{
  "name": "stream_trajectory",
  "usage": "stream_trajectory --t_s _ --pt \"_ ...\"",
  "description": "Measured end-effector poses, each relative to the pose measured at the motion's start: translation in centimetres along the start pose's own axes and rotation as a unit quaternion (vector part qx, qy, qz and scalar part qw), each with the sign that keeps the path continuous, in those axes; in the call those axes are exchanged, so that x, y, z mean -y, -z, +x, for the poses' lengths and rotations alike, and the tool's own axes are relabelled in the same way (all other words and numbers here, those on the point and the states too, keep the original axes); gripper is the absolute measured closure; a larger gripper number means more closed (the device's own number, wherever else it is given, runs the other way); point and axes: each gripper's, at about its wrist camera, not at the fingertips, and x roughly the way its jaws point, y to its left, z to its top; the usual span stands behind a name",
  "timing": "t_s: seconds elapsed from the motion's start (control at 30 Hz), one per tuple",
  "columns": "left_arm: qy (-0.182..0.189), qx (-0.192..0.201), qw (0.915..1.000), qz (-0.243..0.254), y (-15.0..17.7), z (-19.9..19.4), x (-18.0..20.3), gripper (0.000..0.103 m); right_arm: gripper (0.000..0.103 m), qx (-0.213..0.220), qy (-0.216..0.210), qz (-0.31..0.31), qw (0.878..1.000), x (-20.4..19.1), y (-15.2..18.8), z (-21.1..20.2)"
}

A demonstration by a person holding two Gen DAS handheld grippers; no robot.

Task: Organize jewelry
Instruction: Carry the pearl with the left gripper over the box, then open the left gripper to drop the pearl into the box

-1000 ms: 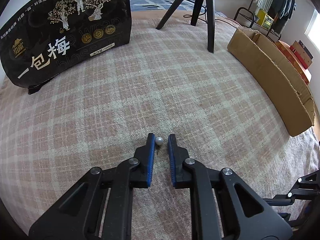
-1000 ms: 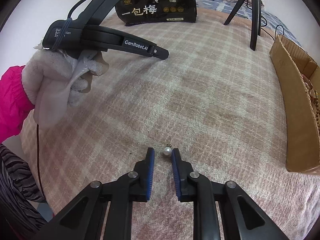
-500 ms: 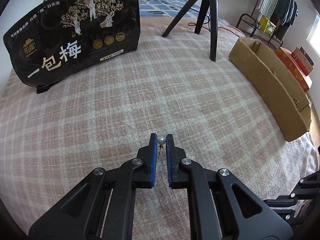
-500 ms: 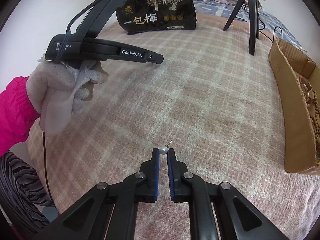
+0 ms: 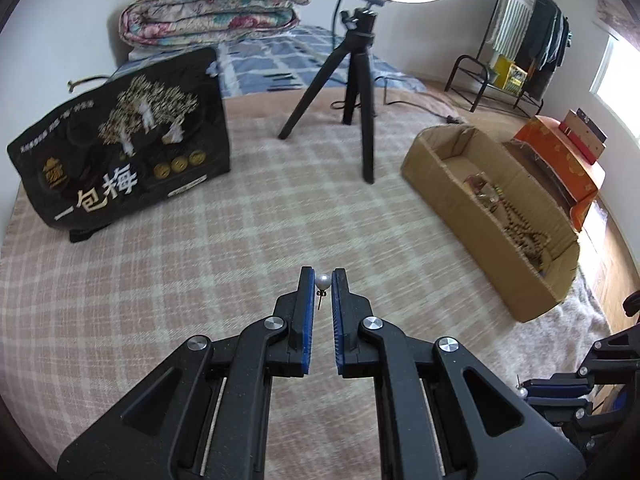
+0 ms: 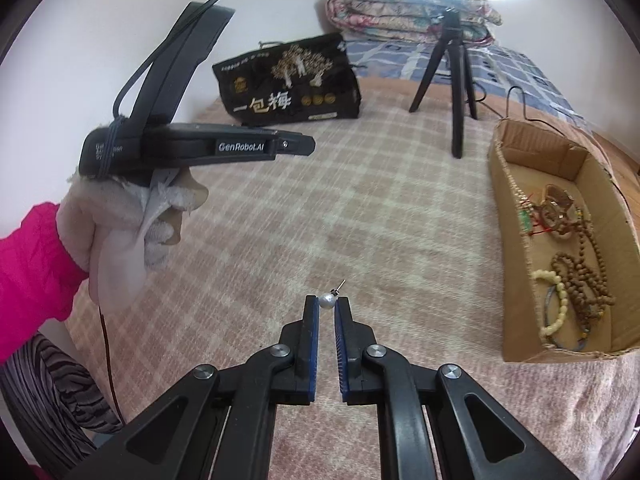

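My left gripper [image 5: 323, 276] is shut on a pearl stud earring [image 5: 322, 281], its post hanging down, lifted above the plaid blanket [image 5: 200, 248]. My right gripper [image 6: 326, 303] is shut on a second pearl stud earring [image 6: 326, 301], its post pointing up and away, also held above the blanket. A cardboard box [image 5: 448, 184] with bead bracelets and necklaces [image 6: 576, 272] lies to the right of both grippers. The left gripper's body and the gloved hand [image 6: 120, 216] show at the left of the right wrist view.
A black printed bag [image 5: 120, 160] stands at the back left. A black tripod [image 5: 356, 80] with a ring light stands at the back centre. An orange box [image 5: 560, 156] lies beyond the cardboard box. A folded quilt [image 5: 212, 8] lies at the back.
Both grippers closed on their pearl earrings and lifted them off the blanket. Both views have tilted upward, so more of the room shows.
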Motion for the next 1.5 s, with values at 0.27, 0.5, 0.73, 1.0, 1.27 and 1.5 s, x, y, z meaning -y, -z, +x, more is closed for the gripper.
stream_trajectory --t_s 0.27,0.5,0.73,1.0,1.27,1.5 --pt "0.023 0.019 0.9994 0.017 -1.9 0.3 3.7 0.097 0.097 0.031 0.024 0.031 0.999 3.0 -0.6 -2.7" --pt "0.041 0.031 0.9982 0.030 -4.0 0.7 6.8 0.097 0.097 0.046 0.042 0.066 0.996 5.9 -0.7 -4.3" --pt "0.053 0.046 0.9963 0.049 -6.5 1.2 10.1 0.097 0.097 0.053 0.075 0.098 0.991 9.0 -0.7 -6.0" --pt "0.061 0.051 0.9951 0.058 -9.1 2.9 13.2 0.097 0.097 0.060 0.101 0.127 0.985 11.6 -0.7 -7.1" --pt "0.058 0.043 0.9956 0.060 -10.7 5.6 15.0 0.097 0.097 0.061 0.108 0.142 0.982 13.2 -0.9 -7.4" --pt "0.052 0.041 0.9956 0.066 -11.2 7.2 16.2 0.097 0.097 0.057 0.115 0.144 0.981 13.8 -0.8 -7.1"
